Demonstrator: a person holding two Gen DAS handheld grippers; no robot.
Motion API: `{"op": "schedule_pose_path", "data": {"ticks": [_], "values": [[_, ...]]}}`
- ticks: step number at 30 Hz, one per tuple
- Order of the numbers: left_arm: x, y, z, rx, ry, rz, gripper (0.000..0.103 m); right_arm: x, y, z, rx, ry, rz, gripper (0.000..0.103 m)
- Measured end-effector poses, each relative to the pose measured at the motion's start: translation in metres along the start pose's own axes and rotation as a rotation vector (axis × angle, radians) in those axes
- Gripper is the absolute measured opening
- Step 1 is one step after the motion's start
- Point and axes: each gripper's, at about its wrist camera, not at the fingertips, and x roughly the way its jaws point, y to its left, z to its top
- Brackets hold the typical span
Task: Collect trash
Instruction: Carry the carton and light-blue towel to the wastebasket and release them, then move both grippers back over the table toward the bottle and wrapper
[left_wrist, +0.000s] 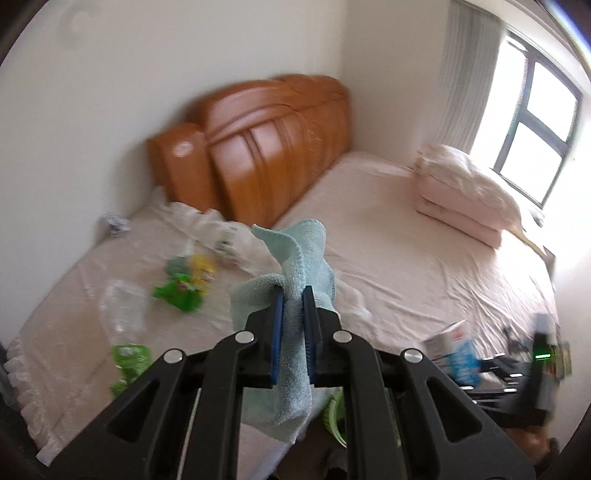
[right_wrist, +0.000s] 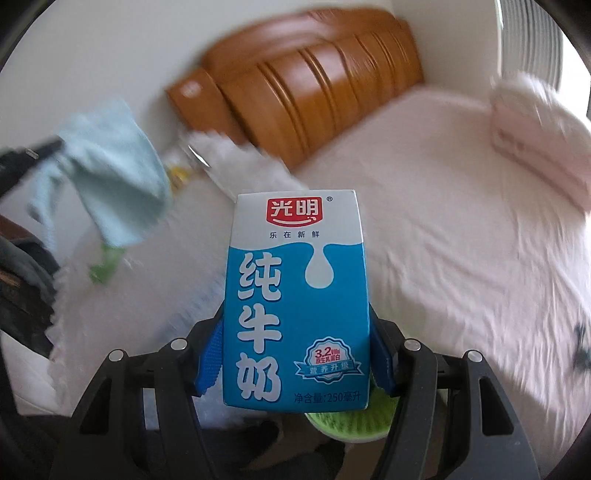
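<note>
Right wrist: claw (right_wrist: 295, 354) gripping milk carton (right_wrist: 295, 295)

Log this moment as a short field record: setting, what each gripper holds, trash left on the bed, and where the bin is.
setting: bedroom, bed with wooden headboard
left gripper: shut on light blue cloth
right gripper: shut on milk carton, upright
trash on bed: green wrappers, clear plastic, crumpled paper
bin: green basket partly visible below the carton
image quality: motion blur
</note>
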Motion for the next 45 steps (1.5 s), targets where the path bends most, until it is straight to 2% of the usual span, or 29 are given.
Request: {"op": "schedule_pose_path", "data": {"ticks": [4,5,6,7,10,14,21,27,31,32,35,36,37,39,45], "values": [[0.008,-0.038,-0.014,0.054,0.037,-0.059,0.01,0.066,-0.03,-0.039,0.013,0.133,-0.056,0.066],[0.011,-0.045,-0.017,0.064,0.046,-0.064,0.01,0.079,-0.033,-0.045,0.018,0.152,-0.061,0.072],[0.012,-0.051,-0.019,0.071,0.054,-0.07,0.01,0.094,-0.039,-0.054,0.024,0.181,-0.073,0.084],[0.016,-0.06,-0.023,0.077,0.068,-0.078,0.01,0.111,-0.046,-0.063,0.025,0.225,-0.095,0.087],[0.024,-0.075,-0.032,0.094,0.093,-0.096,0.01,0.128,-0.061,-0.079,0.05,0.293,-0.118,0.088],[0.036,-0.1,-0.044,0.122,0.123,-0.118,0.01,0.105,-0.075,-0.08,0.099,0.256,-0.137,0.1],[0.078,-0.146,-0.075,0.16,0.206,-0.17,0.01,0.04,-0.116,-0.061,0.135,0.143,-0.227,0.101],[0.134,-0.184,-0.12,0.177,0.34,-0.191,0.01,-0.002,-0.143,-0.055,0.167,0.072,-0.261,0.101],[0.165,-0.201,-0.149,0.185,0.449,-0.179,0.011,-0.016,-0.154,-0.053,0.151,0.064,-0.274,0.101],[0.169,-0.202,-0.153,0.177,0.469,-0.179,0.017,-0.016,-0.155,-0.053,0.148,0.064,-0.276,0.101],[0.171,-0.203,-0.159,0.144,0.495,-0.185,0.06,-0.016,-0.16,-0.053,0.144,0.07,-0.273,0.101],[0.169,-0.204,-0.159,0.14,0.48,-0.182,0.067,-0.015,-0.162,-0.053,0.145,0.071,-0.268,0.101],[0.165,-0.206,-0.157,0.142,0.463,-0.183,0.07,-0.015,-0.163,-0.053,0.145,0.072,-0.264,0.101],[0.159,-0.209,-0.15,0.15,0.447,-0.18,0.084,-0.012,-0.163,-0.053,0.143,0.074,-0.255,0.101],[0.133,-0.207,-0.128,0.144,0.357,-0.15,0.095,-0.014,-0.15,-0.04,0.105,0.05,-0.226,0.101]]}}
